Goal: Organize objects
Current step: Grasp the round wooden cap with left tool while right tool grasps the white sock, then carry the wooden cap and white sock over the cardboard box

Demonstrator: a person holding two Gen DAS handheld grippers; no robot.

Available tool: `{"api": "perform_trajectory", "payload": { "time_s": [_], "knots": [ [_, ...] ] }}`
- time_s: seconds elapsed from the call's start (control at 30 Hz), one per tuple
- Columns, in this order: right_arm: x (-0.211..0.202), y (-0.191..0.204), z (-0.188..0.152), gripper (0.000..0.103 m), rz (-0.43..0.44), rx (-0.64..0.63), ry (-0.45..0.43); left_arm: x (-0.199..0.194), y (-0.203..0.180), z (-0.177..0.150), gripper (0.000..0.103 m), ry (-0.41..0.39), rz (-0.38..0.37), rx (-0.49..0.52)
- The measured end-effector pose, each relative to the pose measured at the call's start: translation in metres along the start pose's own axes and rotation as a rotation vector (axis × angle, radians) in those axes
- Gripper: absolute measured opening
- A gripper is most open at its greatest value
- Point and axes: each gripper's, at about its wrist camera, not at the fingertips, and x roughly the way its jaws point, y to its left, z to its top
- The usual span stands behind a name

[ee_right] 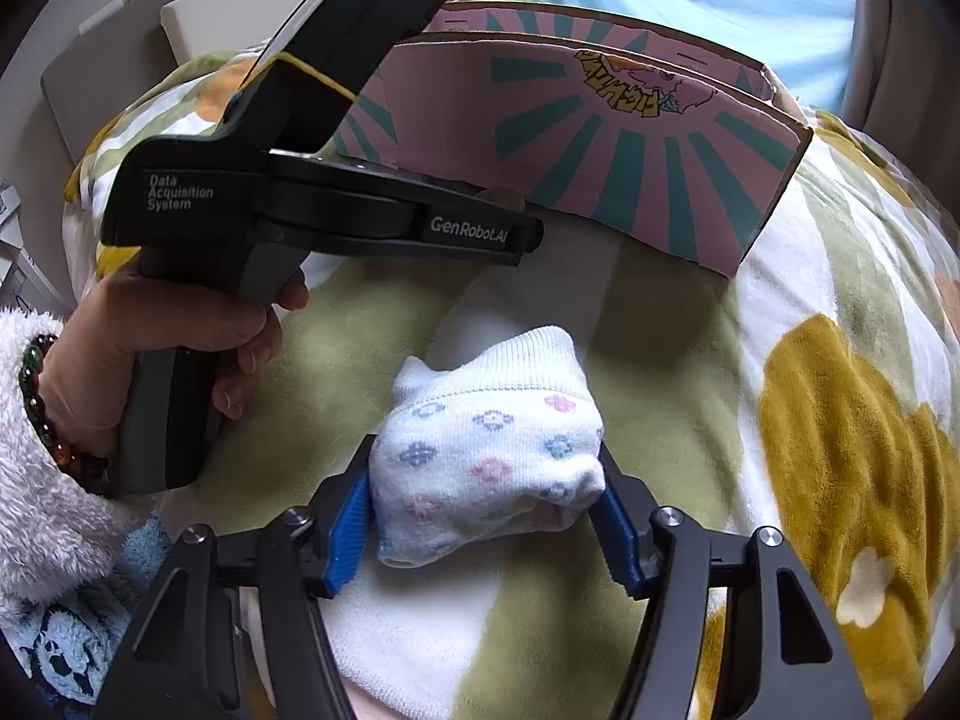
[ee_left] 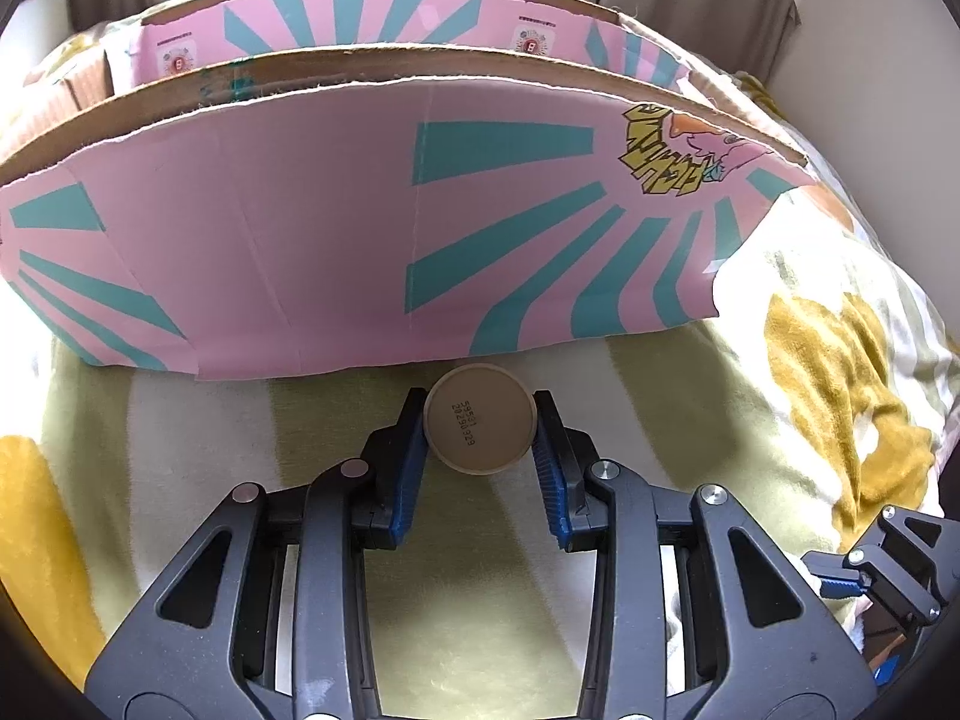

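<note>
Your left gripper (ee_left: 479,427) has its blue pads pressed on either side of a small round tan can (ee_left: 478,418), seen end-on with a printed date code on its flat face. The can sits just in front of the pink-and-teal cardboard box (ee_left: 336,228), over the green-and-white blanket (ee_left: 456,588). Only the left wrist view shows this can; from the right wrist view your left hand (ee_right: 150,348) and the tool's black body hide it.

Your right gripper (ee_right: 483,495) pinches a rolled white sock (ee_right: 486,450) with small pastel flower marks, a blue pad against each end. The sock is near the middle of the blanket, apart from the box. The left view catches only a corner of the right tool at its lower right edge, and no sock.

A fuzzy white sleeve (ee_right: 42,480) and a beaded bracelet (ee_right: 42,414) show at your left wrist, in the right view alone.
</note>
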Motion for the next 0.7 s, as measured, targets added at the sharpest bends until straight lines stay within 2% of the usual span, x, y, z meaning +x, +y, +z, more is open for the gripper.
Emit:
{"api": "perform_trajectory", "payload": {
  "time_s": [0.4, 0.47, 0.57, 0.7],
  "knots": [
    [-0.022, -0.009, 0.004, 0.058, -0.010, 0.078, -0.042, -0.032, -0.006, 0.013, 0.030, -0.047, -0.014, 0.029],
    [-0.024, -0.020, 0.024, 0.058, -0.021, 0.081, -0.051, -0.048, -0.010, 0.019, 0.030, -0.064, -0.016, 0.042],
    [-0.033, -0.022, 0.033, 0.058, -0.041, 0.088, -0.071, -0.072, -0.011, 0.020, 0.030, -0.093, -0.020, 0.053],
    [-0.050, -0.022, 0.049, 0.058, -0.062, 0.098, -0.104, -0.097, -0.012, 0.040, 0.030, -0.134, -0.025, 0.058]
  ]
}}
